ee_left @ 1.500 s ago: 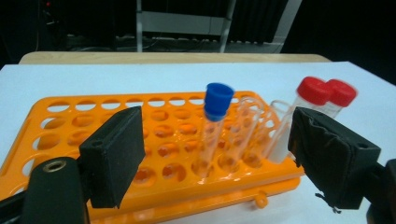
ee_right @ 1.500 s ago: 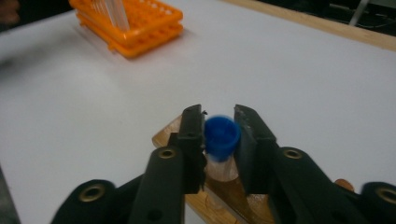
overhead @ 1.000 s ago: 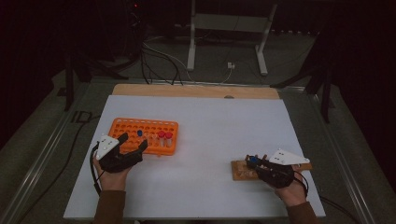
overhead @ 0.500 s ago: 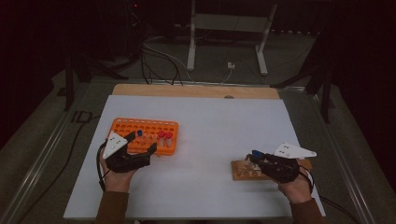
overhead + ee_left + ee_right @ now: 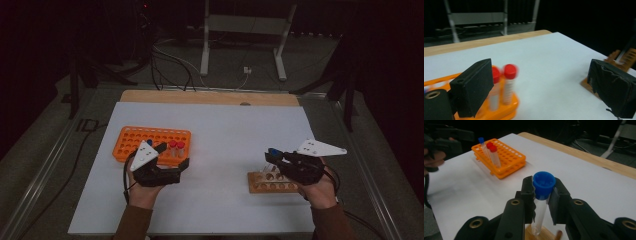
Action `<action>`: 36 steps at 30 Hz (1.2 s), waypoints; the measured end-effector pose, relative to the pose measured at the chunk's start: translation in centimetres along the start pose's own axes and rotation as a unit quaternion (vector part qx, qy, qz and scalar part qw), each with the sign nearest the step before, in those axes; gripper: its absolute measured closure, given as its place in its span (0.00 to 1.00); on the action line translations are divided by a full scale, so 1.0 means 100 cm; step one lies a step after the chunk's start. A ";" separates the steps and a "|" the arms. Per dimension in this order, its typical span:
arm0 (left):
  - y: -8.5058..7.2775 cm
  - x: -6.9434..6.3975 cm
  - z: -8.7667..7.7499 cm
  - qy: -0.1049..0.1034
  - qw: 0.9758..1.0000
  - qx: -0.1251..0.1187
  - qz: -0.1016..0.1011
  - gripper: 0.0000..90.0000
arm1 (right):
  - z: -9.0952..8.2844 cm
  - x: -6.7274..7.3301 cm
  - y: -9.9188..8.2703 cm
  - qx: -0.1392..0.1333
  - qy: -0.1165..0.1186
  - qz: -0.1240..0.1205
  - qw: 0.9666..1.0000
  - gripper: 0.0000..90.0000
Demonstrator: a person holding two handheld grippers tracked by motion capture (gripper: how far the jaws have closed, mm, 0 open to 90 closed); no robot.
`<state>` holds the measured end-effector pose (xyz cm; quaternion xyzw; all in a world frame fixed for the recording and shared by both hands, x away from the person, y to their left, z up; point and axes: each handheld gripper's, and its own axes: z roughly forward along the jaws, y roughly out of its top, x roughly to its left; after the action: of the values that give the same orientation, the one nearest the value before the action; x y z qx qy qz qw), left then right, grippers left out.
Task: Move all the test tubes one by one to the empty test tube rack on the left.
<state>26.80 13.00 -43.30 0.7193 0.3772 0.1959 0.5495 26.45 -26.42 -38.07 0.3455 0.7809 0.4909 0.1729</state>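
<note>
Blue-capped tube [image 5: 543, 192] between right gripper [image 5: 543, 195] fingers, seemingly above wooden rack [image 5: 272, 182]; left gripper [image 5: 541, 87] fingers wide beside orange rack [image 5: 150, 142]

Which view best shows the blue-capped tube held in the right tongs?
The right gripper view: the blue-capped tube sits large and sharp, clamped between the right tongs over the wooden rack. The high view shows only its small blue cap. The left gripper view shows the wooden rack, blurred.

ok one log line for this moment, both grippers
left gripper: open, by orange rack | right gripper: shut on blue-capped tube, its base at wooden rack
</note>
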 end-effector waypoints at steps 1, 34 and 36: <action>0.000 -0.004 0.004 -0.005 1.000 0.004 0.006 0.09 | 0.004 0.002 0.001 0.000 0.002 0.001 1.000 0.84; 0.000 -0.086 0.076 -0.138 0.985 0.054 0.087 0.86 | 0.066 0.043 0.010 0.023 0.102 -0.013 0.994 0.78; 0.000 -0.084 0.076 -0.134 0.985 0.057 0.089 0.86 | 0.064 0.042 0.010 0.016 0.110 -0.011 0.994 0.63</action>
<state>26.73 1.70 -44.65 0.7995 0.2454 0.1243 0.5339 27.77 -18.99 -39.87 0.2838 0.8066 0.5115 0.0853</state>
